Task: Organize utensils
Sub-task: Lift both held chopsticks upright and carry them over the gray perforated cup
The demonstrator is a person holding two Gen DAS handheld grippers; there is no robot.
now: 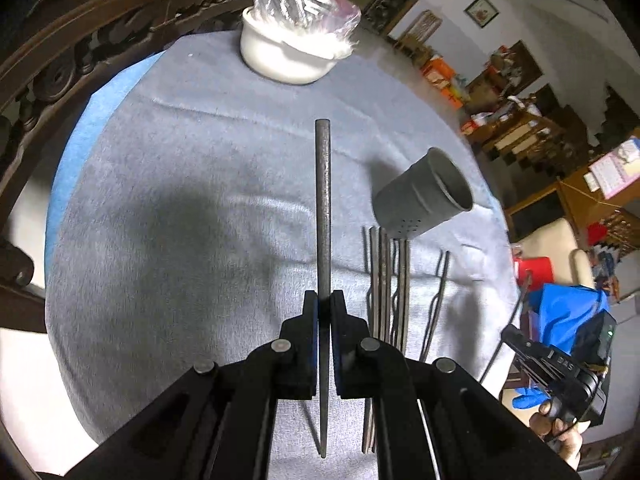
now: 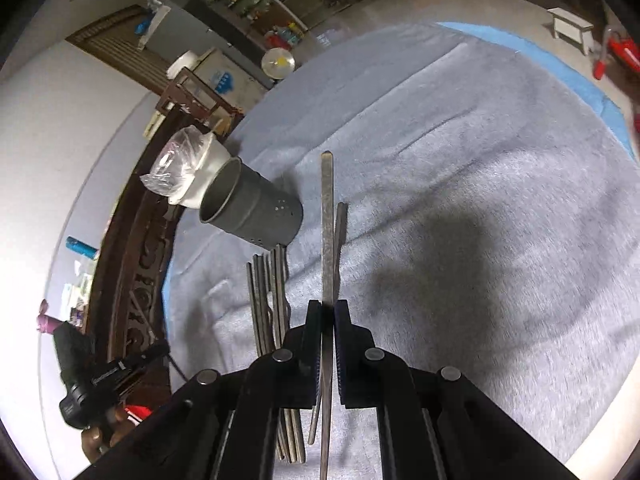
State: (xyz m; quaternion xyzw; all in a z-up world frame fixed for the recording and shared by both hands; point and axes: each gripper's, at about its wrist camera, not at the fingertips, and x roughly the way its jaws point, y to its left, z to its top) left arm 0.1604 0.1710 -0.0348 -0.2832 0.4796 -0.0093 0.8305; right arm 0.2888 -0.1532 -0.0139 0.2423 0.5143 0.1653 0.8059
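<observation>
My left gripper (image 1: 324, 300) is shut on a dark chopstick (image 1: 322, 200) that sticks out ahead over the grey cloth (image 1: 180, 240). My right gripper (image 2: 327, 308) is shut on a silvery chopstick (image 2: 326, 220). A grey perforated utensil holder (image 1: 424, 196) (image 2: 256, 212) stands on the cloth, and nothing shows inside its mouth. Several more chopsticks (image 1: 388, 280) (image 2: 268, 300) lie side by side just in front of it. One lone chopstick (image 2: 340, 236) lies beside the held one. The right gripper (image 1: 514, 338) also shows at the right edge of the left wrist view.
A white bowl covered with a plastic bag (image 1: 292, 48) (image 2: 188, 176) sits at the far side of the cloth, behind the holder. A carved dark wooden frame (image 1: 60, 72) (image 2: 136, 280) borders the table. A person's hand (image 1: 560, 428) holds the right gripper. Shelves and clutter fill the room beyond.
</observation>
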